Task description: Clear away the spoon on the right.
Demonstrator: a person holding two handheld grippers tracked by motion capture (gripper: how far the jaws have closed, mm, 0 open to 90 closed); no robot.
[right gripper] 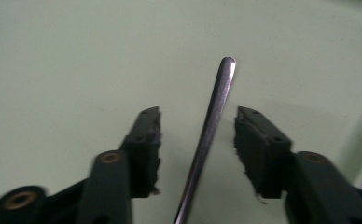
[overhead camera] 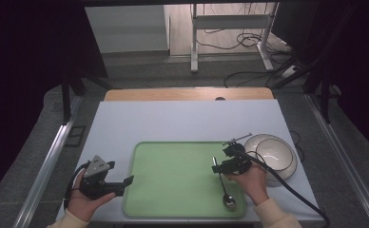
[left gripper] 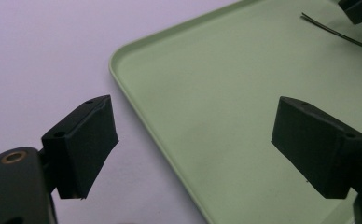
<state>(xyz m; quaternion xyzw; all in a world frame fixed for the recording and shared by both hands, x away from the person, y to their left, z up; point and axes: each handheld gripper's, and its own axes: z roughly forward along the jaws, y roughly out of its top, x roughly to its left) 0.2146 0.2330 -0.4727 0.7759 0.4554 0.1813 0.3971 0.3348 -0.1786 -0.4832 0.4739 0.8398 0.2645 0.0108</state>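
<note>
A metal spoon (overhead camera: 224, 187) lies on the green tray (overhead camera: 173, 180) near its right side, bowl end toward the front. My right gripper (overhead camera: 219, 167) is low over the spoon's handle. In the right gripper view the jaws of that gripper (right gripper: 198, 135) stand apart on either side of the handle (right gripper: 214, 112), with a gap on each side, so it is open and the spoon rests on the tray (right gripper: 76, 70). My left gripper (overhead camera: 125, 185) is held at the tray's left edge, open and empty, its jaws (left gripper: 195, 140) spanning the tray rim (left gripper: 123, 79).
Stacked white bowls (overhead camera: 273, 154) sit on the white table cover (overhead camera: 173, 118) just right of the tray, close to my right hand. The right gripper's cable trails off the front right corner. Metal rails run along both sides of the table.
</note>
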